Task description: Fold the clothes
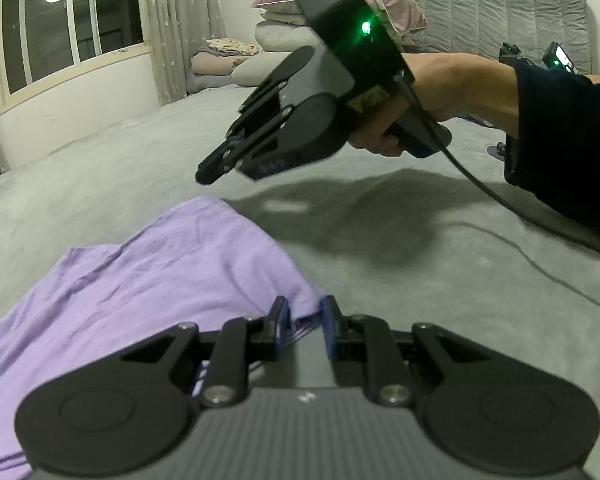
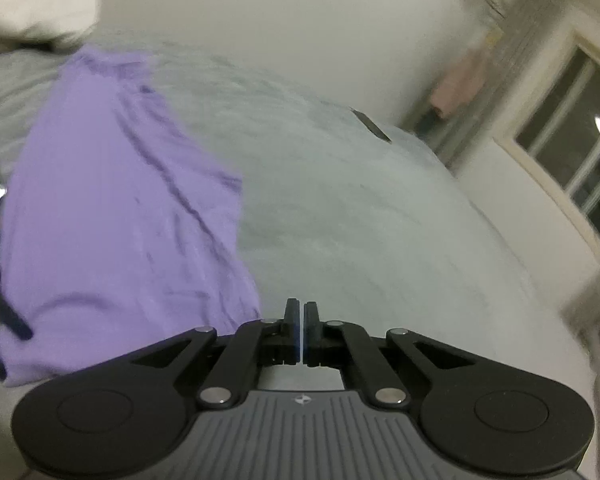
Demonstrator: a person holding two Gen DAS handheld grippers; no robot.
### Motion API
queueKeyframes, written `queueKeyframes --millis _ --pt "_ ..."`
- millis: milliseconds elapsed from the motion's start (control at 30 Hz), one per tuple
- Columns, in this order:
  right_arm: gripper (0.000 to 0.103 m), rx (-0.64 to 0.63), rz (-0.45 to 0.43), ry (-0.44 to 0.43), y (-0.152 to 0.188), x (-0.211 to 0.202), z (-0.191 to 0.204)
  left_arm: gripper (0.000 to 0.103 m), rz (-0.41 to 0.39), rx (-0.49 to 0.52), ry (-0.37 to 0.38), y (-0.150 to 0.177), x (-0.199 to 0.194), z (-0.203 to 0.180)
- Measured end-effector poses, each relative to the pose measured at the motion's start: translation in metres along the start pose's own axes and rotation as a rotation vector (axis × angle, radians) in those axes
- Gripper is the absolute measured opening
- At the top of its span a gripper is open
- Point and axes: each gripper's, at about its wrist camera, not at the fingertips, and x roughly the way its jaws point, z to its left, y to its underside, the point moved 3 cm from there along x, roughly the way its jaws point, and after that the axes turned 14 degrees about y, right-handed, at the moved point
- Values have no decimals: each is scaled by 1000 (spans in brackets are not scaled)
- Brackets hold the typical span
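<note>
A purple garment [image 1: 140,280] lies spread and creased on a grey bed [image 1: 380,280], its nearer part running under the left tongs [image 1: 304,320] and off the lower left edge of the left wrist view. The left tongs stand at a narrow gap with a bunched fold of the purple cloth pinched between the blue pads. The garment's far corner ends in a soft point near the middle of the bed, and beyond that edge the grey cover is bare and open all the way to the wall under the window [image 1: 72,28].

The right tongs [image 2: 301,316] are pressed fully together with nothing between them, held in the air above the bed by a hand [image 1: 440,96] in a dark sleeve [image 1: 560,140]. They hang just past the garment's right-hand edge, with clear grey bed ahead of them. A black cable [image 1: 480,184] trails from that tool across the bed to the right.

A stack of pillows [image 1: 284,40] and folded bedding sits at the far end against a grey quilted headboard [image 1: 500,8], partly hidden behind the right tool.

The right wrist view is smeared with motion blur; a small dark flat object [image 2: 370,124] on the far bed cannot be identified, and the garment's left side is cut off behind dark tool parts.
</note>
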Motion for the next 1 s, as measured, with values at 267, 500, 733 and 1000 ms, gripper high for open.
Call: queueKeyframes --millis 267,500,733,1000 --pt "1 145 22 -155 -2 -6 -17 15 -6 -5 14 1 0 0" --pt "6 151 71 -256 11 0 -9 15 -7 -8 26 -1 -1 2" --pt "7 155 80 -283 12 -3 -7 15 -7 -8 26 -2 0 2" --pt "36 195 79 -277 17 -2 -14 15 -5 -5 24 -1 1 3"
